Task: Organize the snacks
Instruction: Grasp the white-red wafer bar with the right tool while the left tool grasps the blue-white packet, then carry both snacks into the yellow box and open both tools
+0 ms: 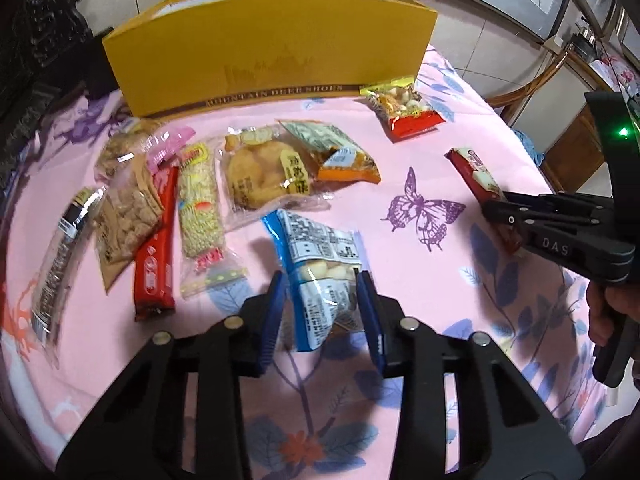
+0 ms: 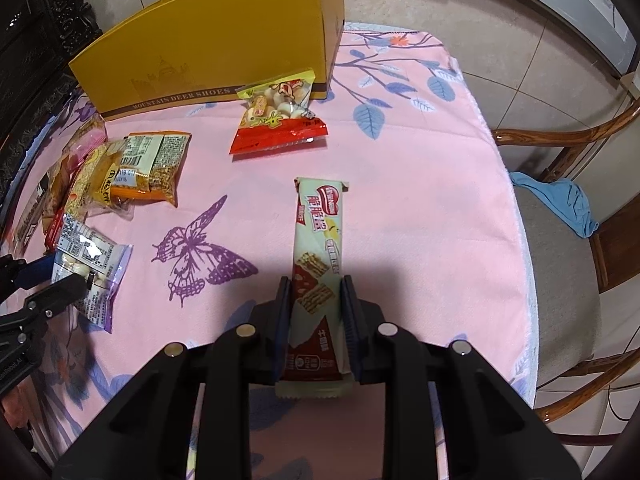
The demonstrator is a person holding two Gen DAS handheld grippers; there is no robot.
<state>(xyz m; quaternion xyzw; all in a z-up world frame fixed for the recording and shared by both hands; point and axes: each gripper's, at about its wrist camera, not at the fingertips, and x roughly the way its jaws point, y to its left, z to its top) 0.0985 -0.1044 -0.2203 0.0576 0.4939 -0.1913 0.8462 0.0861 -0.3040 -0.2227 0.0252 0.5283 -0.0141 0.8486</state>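
Both grippers angle steeply down over the pink floral tablecloth (image 2: 400, 184). Left gripper (image 1: 322, 300) clamps a crinkled blue-and-white plastic snack packet (image 1: 316, 252) lying beside the butterfly print. Right gripper (image 2: 314, 320) pinches a long glossy wafer-bar wrapper (image 2: 316, 248), lying flat.

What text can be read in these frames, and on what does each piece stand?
"MOUNTAIN DEER SHOES": brown band along the base of the yellow box.
"DAS": black body of the right hand-held gripper.
Wafer bar: Chinese print, not legible to me.
Blue-and-white packet and other snack wrappers: print too small or blurred.
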